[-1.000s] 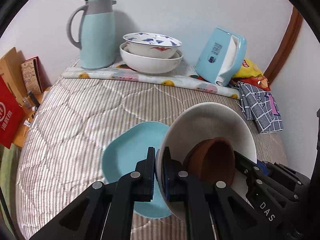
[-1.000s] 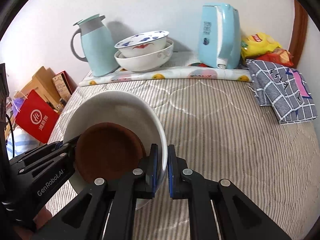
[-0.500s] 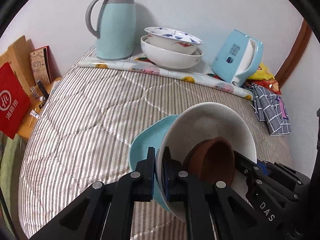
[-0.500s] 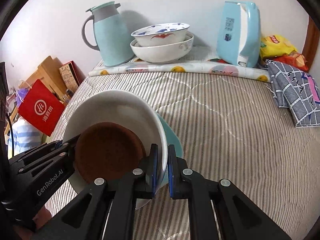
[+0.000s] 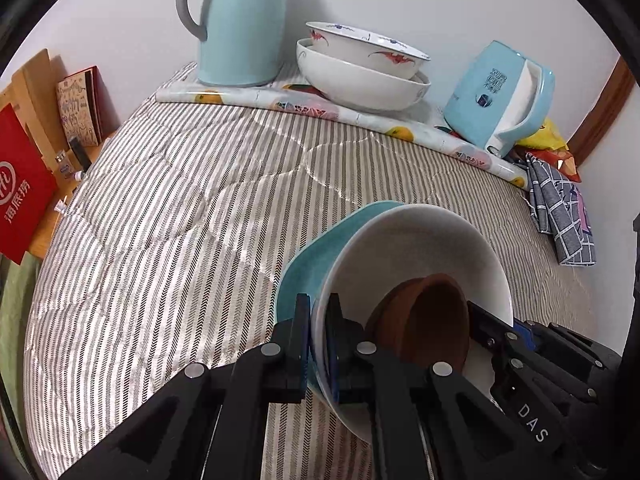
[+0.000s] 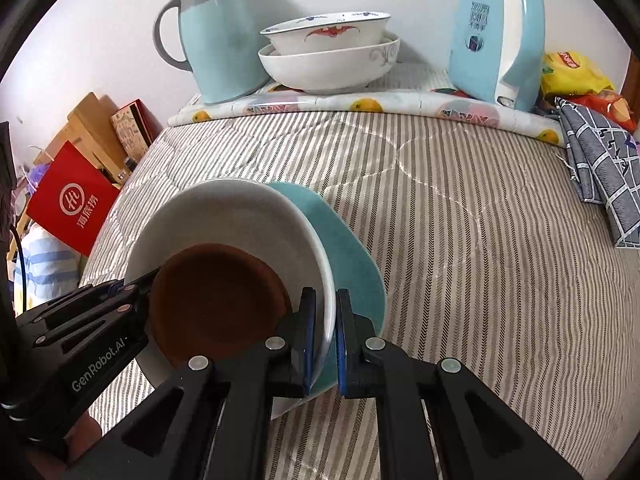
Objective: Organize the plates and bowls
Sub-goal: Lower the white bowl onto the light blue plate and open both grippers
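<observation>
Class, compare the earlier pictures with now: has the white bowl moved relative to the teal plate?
Yes. The white bowl has come over the teal plate lying on the striped quilt, covering most of it.

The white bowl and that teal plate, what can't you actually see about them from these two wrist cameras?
- Whether the white bowl rests on the teal plate: contact hidden under the bowl, both views.
- Most of the plate: covered by the bowl.
- The bowl's near rim: behind the left gripper and right gripper.
- The bowl's bottom: covered by the brown bowl.

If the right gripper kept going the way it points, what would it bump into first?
Probably the teal plate lying just beyond the white bowl that the right gripper is clamping; past that, the striped quilt. Depth is unclear.
</observation>
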The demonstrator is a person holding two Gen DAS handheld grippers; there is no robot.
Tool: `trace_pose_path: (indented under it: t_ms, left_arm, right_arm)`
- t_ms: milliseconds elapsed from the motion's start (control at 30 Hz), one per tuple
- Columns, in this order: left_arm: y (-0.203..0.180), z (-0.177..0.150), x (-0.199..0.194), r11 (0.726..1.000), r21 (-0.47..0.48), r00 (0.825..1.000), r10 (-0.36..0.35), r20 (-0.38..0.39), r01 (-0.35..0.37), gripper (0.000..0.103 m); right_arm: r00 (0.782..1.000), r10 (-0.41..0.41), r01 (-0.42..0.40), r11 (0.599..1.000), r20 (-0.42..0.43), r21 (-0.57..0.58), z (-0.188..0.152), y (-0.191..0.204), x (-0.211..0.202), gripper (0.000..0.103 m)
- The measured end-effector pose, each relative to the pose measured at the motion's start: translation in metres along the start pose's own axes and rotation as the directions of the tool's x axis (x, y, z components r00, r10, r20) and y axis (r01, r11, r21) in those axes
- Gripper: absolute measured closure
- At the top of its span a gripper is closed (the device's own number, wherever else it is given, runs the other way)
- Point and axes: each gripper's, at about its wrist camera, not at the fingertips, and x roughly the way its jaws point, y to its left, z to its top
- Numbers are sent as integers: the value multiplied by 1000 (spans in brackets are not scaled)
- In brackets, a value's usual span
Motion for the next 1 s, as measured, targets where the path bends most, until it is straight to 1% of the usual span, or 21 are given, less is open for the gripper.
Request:
trace_pose_path:
  t_ms: [267,567,700,833,1000]
  left_arm:
    - [1,5,5,1000,-5,1000,-8,-8,8,94]
    - [1,7,6,1000,-13,1000,-21,-11,21,93]
    - [2,8,7,1000,-16,999,-26,-20,25,93]
    - [2,8,7,999,-18,999,-27,-26,27,93]
    - [2,9,5,1000,-15,1000,-22,-22,22,93]
  right_arm:
    - [1000,3,-3,1000,-6,-11,5,1,5,92]
    - [1000,2,-2,1000,-5,-13,7,0,5,92]
    - [1000,-5,5,1000,1,-20,7,2,5,91]
    - [1000,2,-2,1000,0,-3,7,-1,3,91]
    - [1000,-4,4,1000,10,-17,6,-2,-4,90]
